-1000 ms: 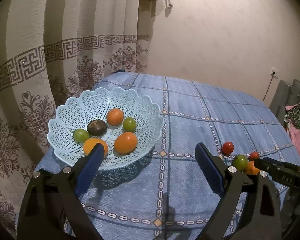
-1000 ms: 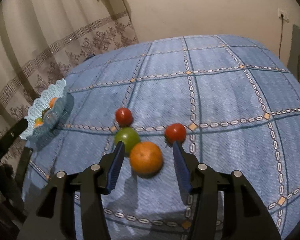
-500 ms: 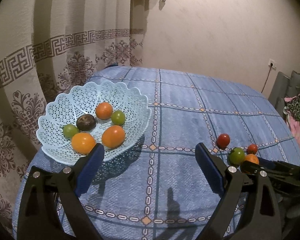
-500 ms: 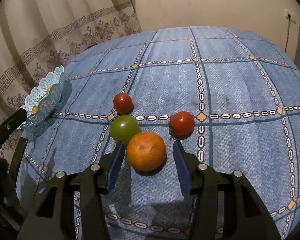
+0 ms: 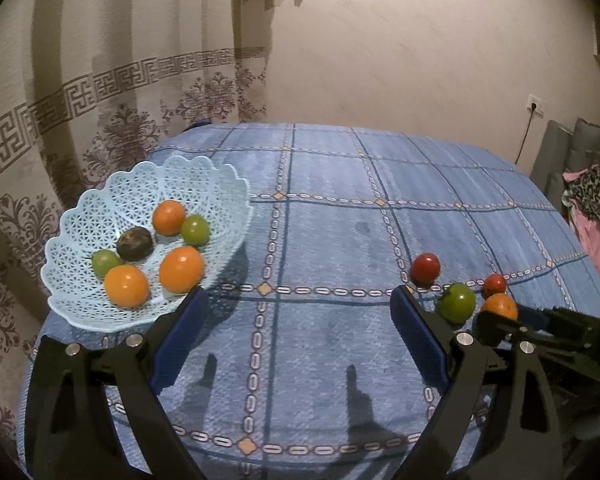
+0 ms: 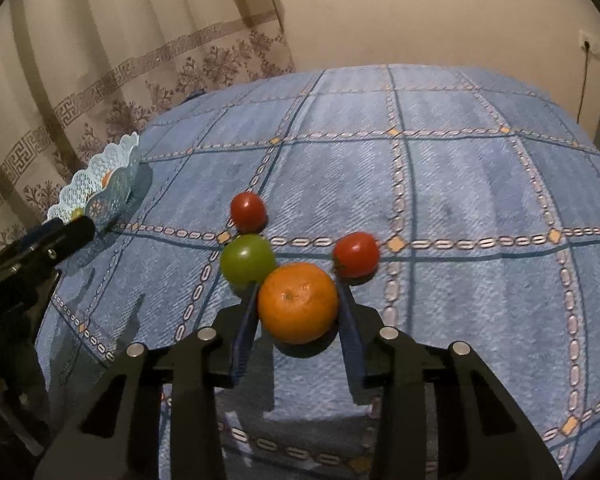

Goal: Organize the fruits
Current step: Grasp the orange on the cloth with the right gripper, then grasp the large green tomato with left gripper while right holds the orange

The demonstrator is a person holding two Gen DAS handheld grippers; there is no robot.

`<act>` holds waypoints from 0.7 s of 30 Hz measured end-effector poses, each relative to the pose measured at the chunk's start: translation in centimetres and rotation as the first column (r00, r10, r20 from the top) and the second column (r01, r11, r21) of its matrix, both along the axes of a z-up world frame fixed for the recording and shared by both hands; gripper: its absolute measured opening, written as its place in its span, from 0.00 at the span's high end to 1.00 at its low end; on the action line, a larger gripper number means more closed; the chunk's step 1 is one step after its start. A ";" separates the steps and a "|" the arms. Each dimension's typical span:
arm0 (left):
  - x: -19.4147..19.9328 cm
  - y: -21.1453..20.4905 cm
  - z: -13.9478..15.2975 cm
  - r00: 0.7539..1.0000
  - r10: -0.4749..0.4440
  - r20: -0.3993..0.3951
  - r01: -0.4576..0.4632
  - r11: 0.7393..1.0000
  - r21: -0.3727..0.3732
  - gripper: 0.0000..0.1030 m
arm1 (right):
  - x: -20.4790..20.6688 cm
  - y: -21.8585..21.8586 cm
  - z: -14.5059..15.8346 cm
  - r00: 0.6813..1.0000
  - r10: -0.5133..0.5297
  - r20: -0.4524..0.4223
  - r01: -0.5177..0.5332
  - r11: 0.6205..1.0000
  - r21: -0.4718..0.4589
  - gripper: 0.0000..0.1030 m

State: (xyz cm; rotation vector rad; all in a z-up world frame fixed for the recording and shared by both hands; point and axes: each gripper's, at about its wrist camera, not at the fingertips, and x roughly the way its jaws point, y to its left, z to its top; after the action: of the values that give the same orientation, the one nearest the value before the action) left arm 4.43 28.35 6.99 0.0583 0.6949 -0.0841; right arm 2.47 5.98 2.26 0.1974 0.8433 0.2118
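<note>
Left wrist view: blue checked tablecloth [image 5: 332, 216] over the table, beige wall behind, patterned curtain [image 5: 100, 92] to the left, wall socket far right. Left gripper [image 5: 296, 304] has its jaws spread wide, nothing between them, only bare cloth. Past the left fingertip sits the light-blue lattice basket [image 5: 100, 208] holding three oranges, two green tomatoes and one dark fruit. Beyond the right fingertip: a red tomato [image 5: 425, 268], green tomato [image 5: 457, 302], a smaller red one and an orange, partly blocked by the right gripper's black frame. Right wrist view: same cloth, wall and curtain. Right gripper [image 6: 298, 288] jaws are around the orange [image 6: 298, 302], one blue pad on each side; actual contact is hard to confirm, looks close but probably not clamped. Green tomato touches the orange just ahead of the left pad, one red tomato beyond it, another ahead of the right pad. Basket at far left, edge-on, half hidden by the left gripper.
</note>
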 end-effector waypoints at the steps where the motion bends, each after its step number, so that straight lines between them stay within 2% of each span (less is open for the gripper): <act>1: -0.1 -0.3 -0.1 1.000 -0.005 -0.002 0.005 1.000 0.001 0.09 | -0.1 -0.4 0.1 1.000 -0.007 0.004 0.007 1.000 0.000 0.63; 7: 0.1 -2.8 -0.9 0.998 -0.055 -0.030 0.055 0.998 0.014 0.09 | -0.4 -3.4 0.3 0.998 -0.066 0.015 0.066 0.998 0.005 0.63; 13: 0.7 -5.3 -2.2 0.990 -0.112 -0.089 0.112 0.994 -0.006 0.09 | -0.5 -5.4 0.1 0.994 -0.109 0.017 0.109 0.994 0.029 0.63; 21: 1.1 -8.9 -3.4 0.976 -0.186 -0.114 0.189 0.982 0.022 0.09 | -0.7 -6.0 0.2 0.992 -0.126 0.027 0.124 0.990 0.060 0.63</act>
State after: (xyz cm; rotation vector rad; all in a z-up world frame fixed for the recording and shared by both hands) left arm 5.56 19.47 3.55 0.1520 0.8015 -0.2589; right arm 1.82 -0.06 2.50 0.3006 0.7922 0.1216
